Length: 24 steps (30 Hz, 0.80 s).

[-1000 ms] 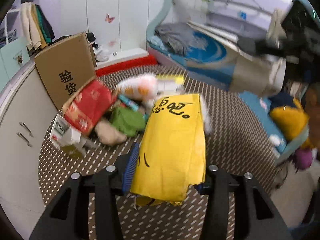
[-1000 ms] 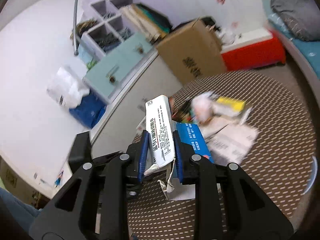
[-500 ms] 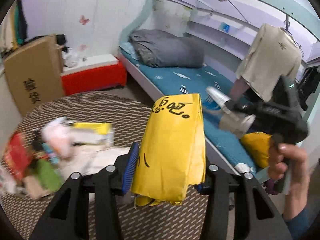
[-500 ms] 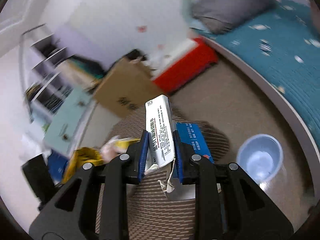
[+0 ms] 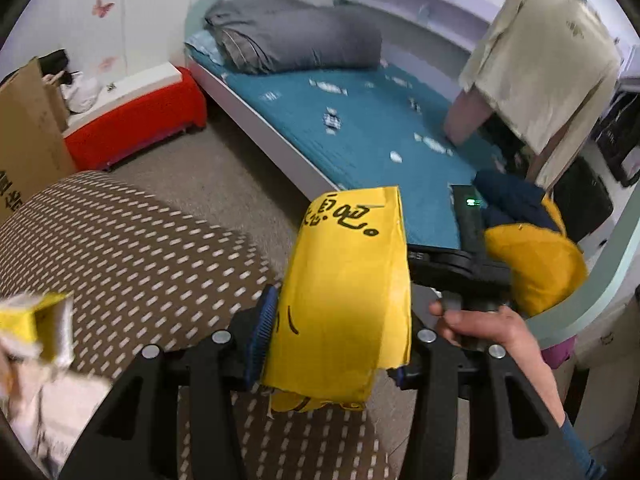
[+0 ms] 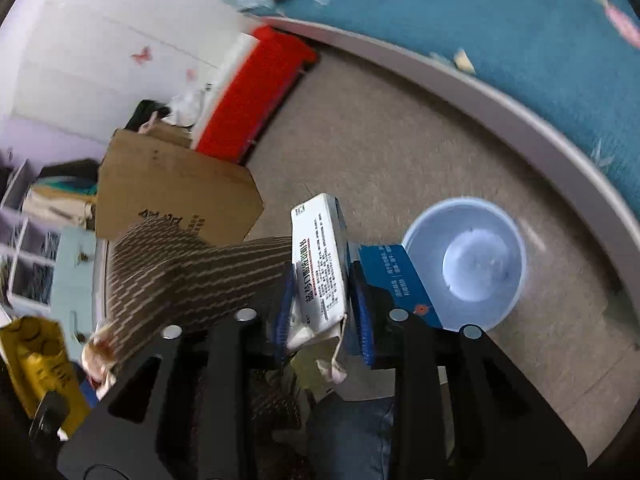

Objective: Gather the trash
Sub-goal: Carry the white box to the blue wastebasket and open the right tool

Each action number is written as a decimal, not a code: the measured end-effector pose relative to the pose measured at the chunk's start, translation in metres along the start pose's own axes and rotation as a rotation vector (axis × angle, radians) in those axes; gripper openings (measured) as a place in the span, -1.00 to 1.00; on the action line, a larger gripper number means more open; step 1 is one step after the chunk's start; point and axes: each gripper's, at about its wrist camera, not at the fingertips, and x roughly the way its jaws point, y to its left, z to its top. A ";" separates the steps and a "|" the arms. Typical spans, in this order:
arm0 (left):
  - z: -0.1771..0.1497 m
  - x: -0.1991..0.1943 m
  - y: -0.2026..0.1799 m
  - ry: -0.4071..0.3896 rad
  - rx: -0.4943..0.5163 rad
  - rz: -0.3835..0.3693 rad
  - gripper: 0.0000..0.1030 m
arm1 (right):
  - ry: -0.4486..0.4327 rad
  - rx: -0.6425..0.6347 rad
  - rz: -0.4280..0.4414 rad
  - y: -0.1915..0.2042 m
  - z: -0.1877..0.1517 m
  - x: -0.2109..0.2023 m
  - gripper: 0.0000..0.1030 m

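My left gripper (image 5: 332, 340) is shut on a yellow bag with black writing (image 5: 348, 292) and holds it above the edge of the round patterned table (image 5: 132, 248). My right gripper (image 6: 322, 312) is shut on a white and blue medicine box (image 6: 320, 260), held in the air over the floor. A pale blue bin (image 6: 466, 262) stands on the floor just right of the box, below the gripper. The right gripper's body and the hand that holds it (image 5: 480, 328) show in the left wrist view. The yellow bag shows at the lower left of the right wrist view (image 6: 40, 364).
Loose wrappers (image 5: 36, 332) lie at the table's left edge. A bed with a teal cover (image 5: 360, 128) runs along the right. A red bench (image 5: 132, 128) and a cardboard box (image 6: 172, 188) stand by the wall. The carpeted floor (image 6: 380, 140) lies between table and bed.
Both grippers have swung right, away from the trash pile on the table and toward the bed side. The pale blue bin has come closer to the right gripper. Both grips are unchanged.
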 end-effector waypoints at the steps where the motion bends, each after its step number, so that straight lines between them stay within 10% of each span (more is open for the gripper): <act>1: 0.005 0.015 -0.005 0.028 0.019 0.004 -0.09 | 0.009 0.027 -0.008 -0.010 0.004 0.008 0.37; 9: 0.021 0.099 -0.032 0.183 0.113 -0.004 -0.07 | -0.145 0.115 -0.024 -0.034 0.002 -0.034 0.59; 13: 0.028 0.123 -0.049 0.231 0.172 0.016 0.43 | -0.296 0.072 -0.016 -0.022 -0.006 -0.091 0.86; 16: 0.035 0.111 -0.051 0.151 0.179 0.056 0.80 | -0.367 0.026 -0.024 -0.009 -0.012 -0.120 0.88; 24: 0.032 0.055 -0.049 0.021 0.171 0.080 0.81 | -0.480 -0.136 -0.146 0.037 -0.037 -0.159 0.88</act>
